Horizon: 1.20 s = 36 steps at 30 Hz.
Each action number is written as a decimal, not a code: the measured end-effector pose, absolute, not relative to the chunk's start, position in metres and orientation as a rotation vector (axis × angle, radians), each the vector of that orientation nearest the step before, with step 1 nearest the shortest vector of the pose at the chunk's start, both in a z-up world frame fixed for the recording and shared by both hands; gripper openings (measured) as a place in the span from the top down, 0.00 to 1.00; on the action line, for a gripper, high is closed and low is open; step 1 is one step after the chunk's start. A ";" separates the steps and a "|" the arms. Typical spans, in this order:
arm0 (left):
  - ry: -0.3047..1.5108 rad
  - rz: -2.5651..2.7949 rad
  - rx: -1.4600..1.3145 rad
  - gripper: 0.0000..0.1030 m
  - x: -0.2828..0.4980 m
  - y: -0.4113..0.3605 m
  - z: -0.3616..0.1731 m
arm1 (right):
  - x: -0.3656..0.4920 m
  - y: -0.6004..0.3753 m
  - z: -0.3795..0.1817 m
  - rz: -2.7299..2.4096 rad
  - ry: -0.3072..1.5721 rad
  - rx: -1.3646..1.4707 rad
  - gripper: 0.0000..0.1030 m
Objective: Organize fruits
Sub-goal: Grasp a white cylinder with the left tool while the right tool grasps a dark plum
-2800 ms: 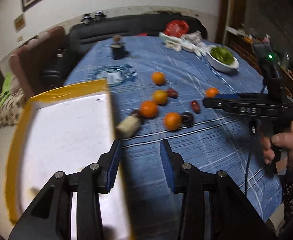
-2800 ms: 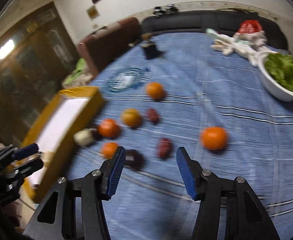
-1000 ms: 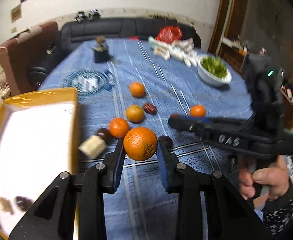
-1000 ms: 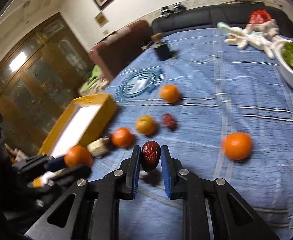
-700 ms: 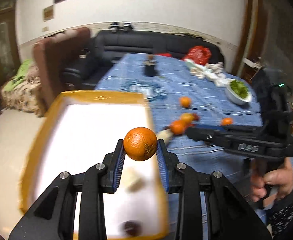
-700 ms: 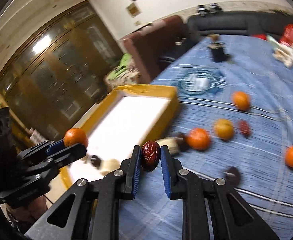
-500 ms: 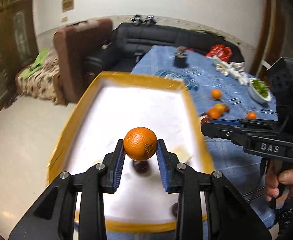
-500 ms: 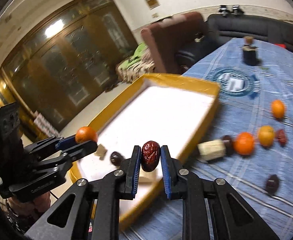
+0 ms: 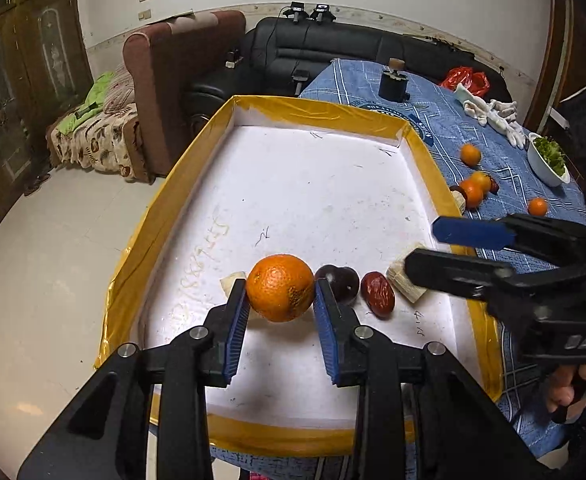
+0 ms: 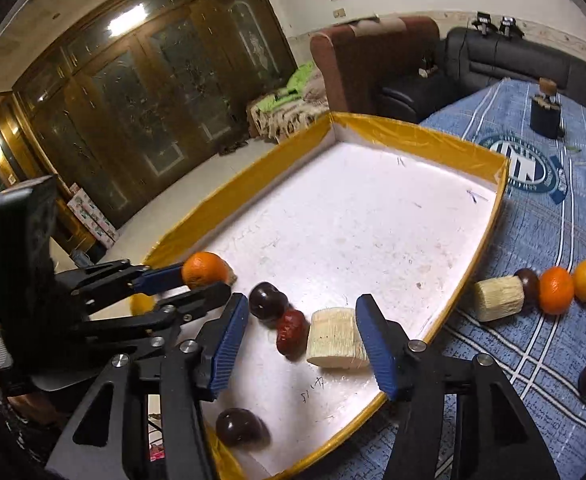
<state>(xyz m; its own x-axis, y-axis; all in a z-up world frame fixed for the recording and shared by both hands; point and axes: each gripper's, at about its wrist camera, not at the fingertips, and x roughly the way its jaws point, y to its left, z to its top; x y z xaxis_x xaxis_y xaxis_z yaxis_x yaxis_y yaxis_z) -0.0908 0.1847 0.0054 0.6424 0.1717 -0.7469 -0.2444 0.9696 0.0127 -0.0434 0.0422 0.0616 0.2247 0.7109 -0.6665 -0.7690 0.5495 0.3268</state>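
orange (image 9: 280, 287) sits clenched between the blue pads of the left gripper (image 9: 280, 304), held above the near part of the tray (image 9: 141, 236). in the right wrist view the same orange (image 10: 204, 269) shows at the tip of the left gripper (image 10: 197, 280), over the tray's near left side.

right gripper (image 10: 301, 332) hangs over the near end of the tray (image 10: 413, 136) with its jaws opening and its pads pressing on nothing. date (image 10: 291, 332) lies on the white tray floor in the gap between them, free of both pads. in the left wrist view the date (image 9: 377, 294) lies just right of the orange, with the right gripper (image 9: 445, 248) reaching in from the right.

plum (image 10: 268, 300) rests touching the date on its far left side, and a pale corn piece (image 10: 335, 338) lies just right of the date. another plum (image 10: 239, 426) sits near the tray's near rim. a pale scrap (image 9: 231, 282) peeks out behind the left gripper's left finger; what it is i cannot tell.

tablecloth (image 10: 553, 208), blue, lies right of the tray. on it a second corn piece (image 10: 499, 298) lies just outside the tray wall, then a row of dark fruit and oranges (image 10: 557, 290). far right in the left wrist view stands a white bowl (image 9: 545, 164) of greens.
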 end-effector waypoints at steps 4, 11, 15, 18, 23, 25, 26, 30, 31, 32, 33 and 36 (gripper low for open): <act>0.823 0.206 -0.072 0.69 -0.092 0.172 0.018 | -0.040 0.010 0.071 0.993 0.826 -0.039 0.44; 0.740 0.050 0.018 0.53 -0.090 0.115 0.048 | -0.008 -0.093 0.060 0.746 0.846 -0.028 0.44; 0.746 -0.041 0.058 0.53 -0.078 0.086 0.053 | 0.018 -0.135 0.042 0.632 0.904 -0.036 0.42; 0.743 -0.076 0.112 0.53 -0.066 0.068 0.054 | 0.030 -0.138 0.034 0.629 0.925 -0.050 0.42; 0.808 -0.156 0.196 0.53 -0.036 0.050 0.045 | 0.035 -0.127 0.019 0.653 0.945 -0.068 0.54; 0.830 -0.184 0.246 0.53 -0.024 0.044 0.041 | 0.037 -0.122 0.015 0.635 0.928 -0.102 0.56; 0.840 -0.207 0.272 0.53 -0.017 0.040 0.039 | 0.037 -0.121 0.014 0.631 0.923 -0.110 0.59; 0.894 -0.272 0.351 0.53 0.013 0.035 0.030 | 0.039 -0.122 0.011 0.609 0.907 -0.149 0.69; 0.910 -0.281 0.378 0.53 0.019 0.033 0.027 | 0.042 -0.125 0.011 0.607 0.909 -0.135 0.73; 0.923 -0.292 0.398 0.53 0.024 0.031 0.025 | 0.044 -0.127 0.011 0.611 0.914 -0.119 0.73; 0.940 -0.304 0.415 0.53 0.028 0.029 0.022 | 0.046 -0.131 0.011 0.615 0.920 -0.099 0.73; 0.992 -0.315 0.502 0.53 0.042 0.019 0.011 | 0.048 -0.137 0.011 0.616 0.924 -0.075 0.73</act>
